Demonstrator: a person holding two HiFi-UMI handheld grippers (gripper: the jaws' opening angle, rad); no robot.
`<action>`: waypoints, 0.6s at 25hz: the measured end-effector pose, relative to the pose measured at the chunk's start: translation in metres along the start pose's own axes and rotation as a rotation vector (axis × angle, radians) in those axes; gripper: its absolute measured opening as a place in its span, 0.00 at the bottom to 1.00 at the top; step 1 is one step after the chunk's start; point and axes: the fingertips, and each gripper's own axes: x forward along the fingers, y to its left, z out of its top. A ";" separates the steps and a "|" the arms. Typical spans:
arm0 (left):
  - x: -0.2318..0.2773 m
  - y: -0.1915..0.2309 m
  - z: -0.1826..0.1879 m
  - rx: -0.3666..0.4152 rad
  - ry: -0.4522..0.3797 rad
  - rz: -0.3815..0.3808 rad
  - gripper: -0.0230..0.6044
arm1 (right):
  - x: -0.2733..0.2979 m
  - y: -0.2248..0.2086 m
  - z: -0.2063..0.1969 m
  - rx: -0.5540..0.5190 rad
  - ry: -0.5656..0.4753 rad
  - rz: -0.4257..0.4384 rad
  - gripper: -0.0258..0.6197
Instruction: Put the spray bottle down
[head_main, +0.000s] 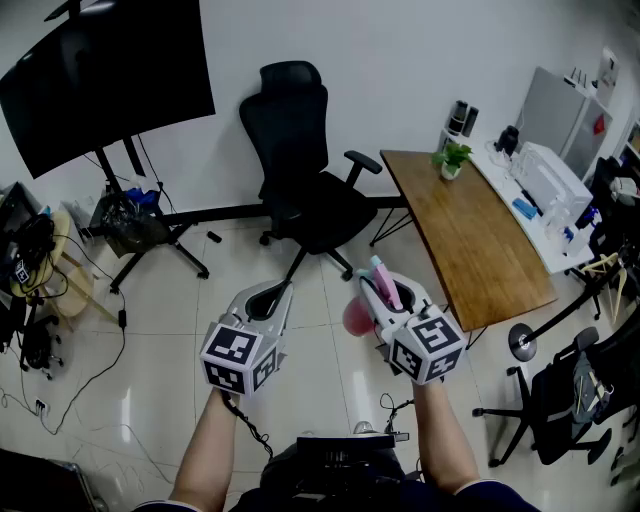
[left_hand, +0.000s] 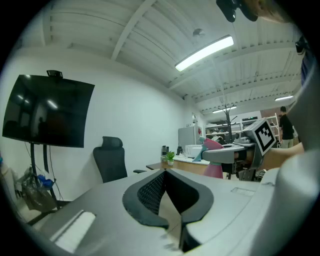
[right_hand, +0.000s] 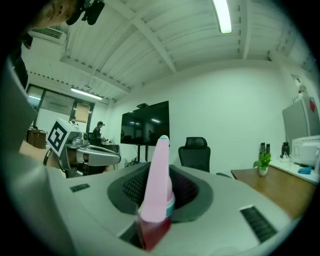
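Note:
My right gripper is shut on a pink spray bottle with a teal collar. The bottle's reddish-pink body hangs below the jaws. In the right gripper view the spray bottle's long pink head stands up between the jaws of the right gripper. My left gripper is held level beside it, shut, with nothing in it. In the left gripper view the dark pads of the left gripper meet in a V, and the spray bottle shows at the right. Both grippers are in the air over the tiled floor.
A wooden desk with a small plant stands ahead on the right, beside a white counter with devices. A black office chair stands ahead, and a TV on a stand at the left. Cables lie on the floor.

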 end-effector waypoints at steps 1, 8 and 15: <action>0.004 0.000 0.000 0.003 0.001 -0.010 0.05 | 0.000 -0.004 0.000 0.001 0.001 -0.012 0.22; 0.045 -0.003 -0.003 0.009 0.018 -0.077 0.05 | -0.002 -0.043 -0.003 0.010 0.011 -0.100 0.22; 0.118 -0.023 -0.010 0.034 0.043 -0.164 0.05 | -0.007 -0.119 -0.017 0.046 0.002 -0.204 0.22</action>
